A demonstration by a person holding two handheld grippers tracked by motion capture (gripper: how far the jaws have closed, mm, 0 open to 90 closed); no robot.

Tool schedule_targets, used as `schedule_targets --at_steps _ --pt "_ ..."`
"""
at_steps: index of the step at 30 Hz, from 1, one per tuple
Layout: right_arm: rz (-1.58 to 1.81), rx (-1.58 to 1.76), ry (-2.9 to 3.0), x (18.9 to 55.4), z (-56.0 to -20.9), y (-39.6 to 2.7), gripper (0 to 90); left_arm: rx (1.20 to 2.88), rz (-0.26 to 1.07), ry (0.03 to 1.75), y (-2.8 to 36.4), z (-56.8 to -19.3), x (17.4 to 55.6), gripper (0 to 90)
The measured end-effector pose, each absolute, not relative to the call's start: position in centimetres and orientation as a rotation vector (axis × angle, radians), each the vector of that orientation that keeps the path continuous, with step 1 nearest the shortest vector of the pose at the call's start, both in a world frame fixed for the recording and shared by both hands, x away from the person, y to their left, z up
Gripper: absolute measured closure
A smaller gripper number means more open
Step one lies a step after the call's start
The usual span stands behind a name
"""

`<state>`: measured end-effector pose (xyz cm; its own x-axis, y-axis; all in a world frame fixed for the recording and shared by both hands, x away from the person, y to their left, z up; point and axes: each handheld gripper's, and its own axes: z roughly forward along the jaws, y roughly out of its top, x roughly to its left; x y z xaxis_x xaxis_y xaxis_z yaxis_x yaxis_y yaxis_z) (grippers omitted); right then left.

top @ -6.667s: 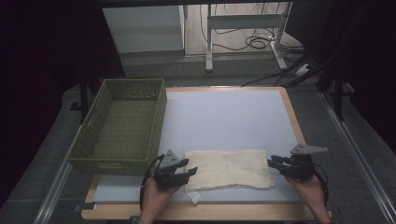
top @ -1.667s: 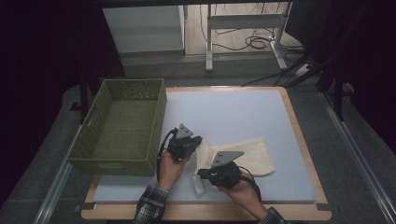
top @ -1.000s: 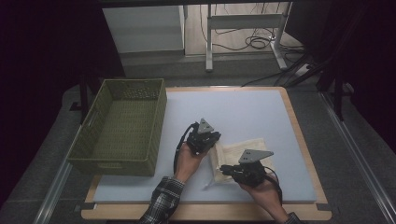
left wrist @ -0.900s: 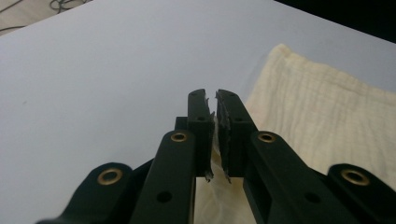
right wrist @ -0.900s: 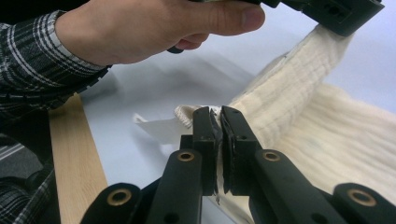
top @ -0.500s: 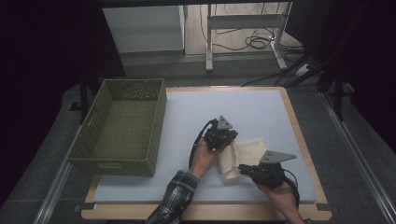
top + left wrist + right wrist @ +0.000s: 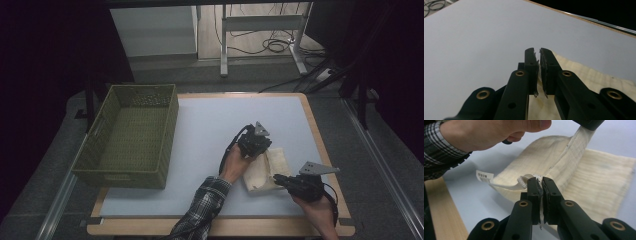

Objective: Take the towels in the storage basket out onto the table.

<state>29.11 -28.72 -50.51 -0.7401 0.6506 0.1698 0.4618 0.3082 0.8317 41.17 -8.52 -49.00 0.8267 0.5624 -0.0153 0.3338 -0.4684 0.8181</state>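
Note:
A cream cloth (image 7: 270,167) lies folded on the white table mat (image 7: 210,130), right of the middle. My left gripper (image 7: 262,149) hangs over the cloth's far left edge, shut on a lifted fold of it. Its own view shows the jaws (image 7: 537,51) pressed together with the cloth (image 7: 586,75) beneath. My right gripper (image 7: 278,179) is shut on the near corner of the cloth. In the right gripper view its jaws (image 7: 539,180) pinch the cloth's hem (image 7: 574,185) beside a white label (image 7: 485,176). The left hand (image 7: 491,132) is close above.
A green woven basket (image 7: 170,125), with nothing in it, stands on the table's left side. The wooden table edge (image 7: 320,140) runs just right of the cloth. Past the far edge are a desk frame and cables (image 7: 270,45) on the floor.
Both grippers have moved to the right with the cloth in them. The cloth has been drawn over itself into a narrower fold near the table's right edge.

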Motion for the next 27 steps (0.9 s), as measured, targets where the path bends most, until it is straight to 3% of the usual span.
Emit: schedule_targets --at_steps 11,19,27 --pt "1.357 1.072 2.347 29.4 -51.0 -30.3 84.6 2.124 0.307 0.645 -11.0 -49.6 42.0 82.5" --pt "1.310 1.099 2.318 29.4 -50.9 -31.5 75.8 2.083 0.314 0.647 -10.2 -49.0 41.9 56.4" --pt "1.201 1.141 2.263 28.7 -50.1 -34.1 72.9 2.091 0.361 0.662 -7.7 -48.3 40.9 45.0"
